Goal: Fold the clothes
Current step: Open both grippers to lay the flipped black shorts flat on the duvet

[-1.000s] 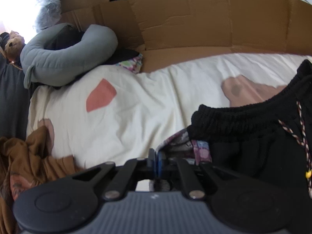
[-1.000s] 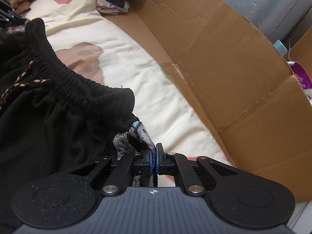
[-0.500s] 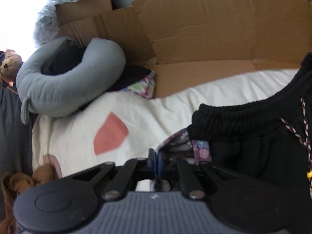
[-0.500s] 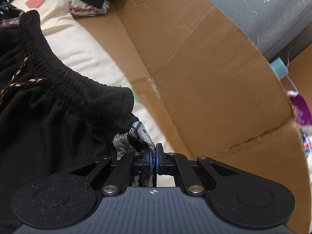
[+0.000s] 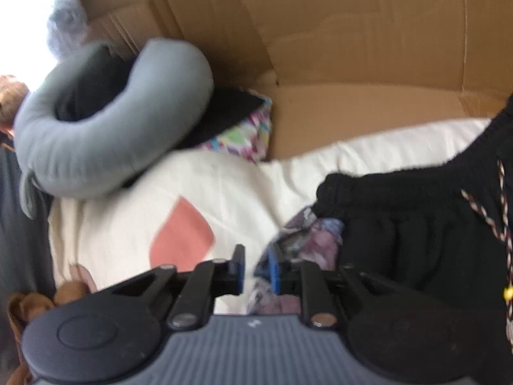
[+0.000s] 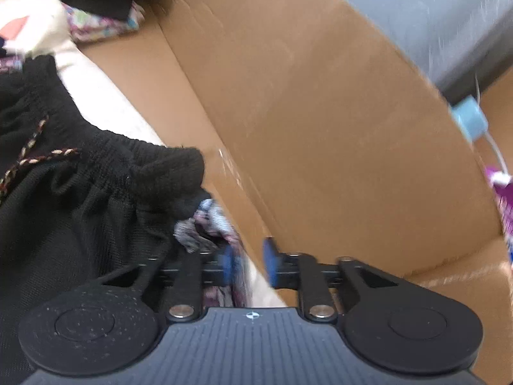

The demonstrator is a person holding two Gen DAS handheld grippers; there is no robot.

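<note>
Black shorts with an elastic waistband and a braided drawstring lie on a cream sheet, on top of a patterned cloth. My left gripper sits at the left waistband corner. Its jaws are opening, and the patterned cloth hangs loose by the right pad without being pinched. In the right wrist view the shorts fill the left side. My right gripper is at the other corner, jaws also opening. The patterned cloth rests against its left pad, unpressed.
A grey U-shaped pillow lies at the back left over dark and colourful folded cloth. Flattened cardboard walls the far side and rises close on the right. A brown garment lies at the lower left.
Both grippers carried the shorts' waistband corners toward the cardboard. Both were shut on the patterned cloth and now stand apart, having let it go.
</note>
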